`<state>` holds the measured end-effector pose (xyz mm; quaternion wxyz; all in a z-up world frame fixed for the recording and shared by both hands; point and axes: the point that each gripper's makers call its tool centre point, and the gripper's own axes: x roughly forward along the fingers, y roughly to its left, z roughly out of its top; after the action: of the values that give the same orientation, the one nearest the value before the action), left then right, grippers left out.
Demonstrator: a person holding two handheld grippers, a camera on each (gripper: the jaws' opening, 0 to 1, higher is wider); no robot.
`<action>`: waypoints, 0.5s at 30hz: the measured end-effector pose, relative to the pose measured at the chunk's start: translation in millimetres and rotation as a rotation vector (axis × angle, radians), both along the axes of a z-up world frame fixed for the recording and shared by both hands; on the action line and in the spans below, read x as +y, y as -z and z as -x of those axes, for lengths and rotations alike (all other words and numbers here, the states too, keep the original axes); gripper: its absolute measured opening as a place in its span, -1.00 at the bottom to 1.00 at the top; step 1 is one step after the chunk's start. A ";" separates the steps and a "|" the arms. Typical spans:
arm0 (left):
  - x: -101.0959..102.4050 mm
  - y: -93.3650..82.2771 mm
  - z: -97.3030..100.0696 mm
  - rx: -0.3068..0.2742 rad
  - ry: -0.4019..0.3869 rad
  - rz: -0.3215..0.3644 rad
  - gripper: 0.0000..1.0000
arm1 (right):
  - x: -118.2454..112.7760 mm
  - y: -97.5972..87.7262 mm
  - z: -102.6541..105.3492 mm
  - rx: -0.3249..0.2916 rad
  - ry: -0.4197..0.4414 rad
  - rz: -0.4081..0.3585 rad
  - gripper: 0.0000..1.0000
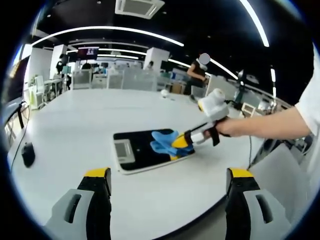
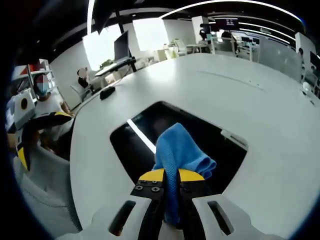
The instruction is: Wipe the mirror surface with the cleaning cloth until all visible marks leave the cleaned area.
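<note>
The mirror [image 1: 145,150] lies flat on the white table [image 1: 75,125], with the blue cleaning cloth [image 2: 180,150] resting on its dark glass. The right tongs [image 2: 171,181], reaching in on an outstretched forearm, are clamped on the cloth. The left tongs [image 1: 167,187] hang low over the table's near edge, jaws spread wide and holding nothing.

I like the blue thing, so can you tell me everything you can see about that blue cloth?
The cleaning cloth is bright blue, soft and finely woven, like microfibre. It is bunched into folds, not spread flat. The right tongs are shut on its lower end, with their yellow-tipped jaws pinching it between them. Its loose end rests on the dark, shiny mirror, which lies flat on the white table. In the left gripper view the cloth sits near the mirror's right edge.
</note>
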<state>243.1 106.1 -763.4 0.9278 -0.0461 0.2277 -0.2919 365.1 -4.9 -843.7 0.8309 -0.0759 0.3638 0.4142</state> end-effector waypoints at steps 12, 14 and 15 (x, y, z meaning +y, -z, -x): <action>-0.5 0.0 0.6 0.000 0.004 0.001 0.91 | -1.5 2.5 8.3 0.005 -0.009 0.001 -0.93; -0.6 -0.1 0.7 0.000 0.004 0.002 0.91 | -0.6 1.3 12.3 0.007 -0.009 -0.001 -0.93; -0.7 -0.1 0.8 0.000 0.005 0.002 0.91 | -1.4 2.2 11.5 0.008 -0.008 -0.002 -0.93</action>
<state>242.3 105.4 -763.3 0.9270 -0.0466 0.2275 -0.2945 353.6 -6.3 -845.9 0.8278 -0.0748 0.3664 0.4182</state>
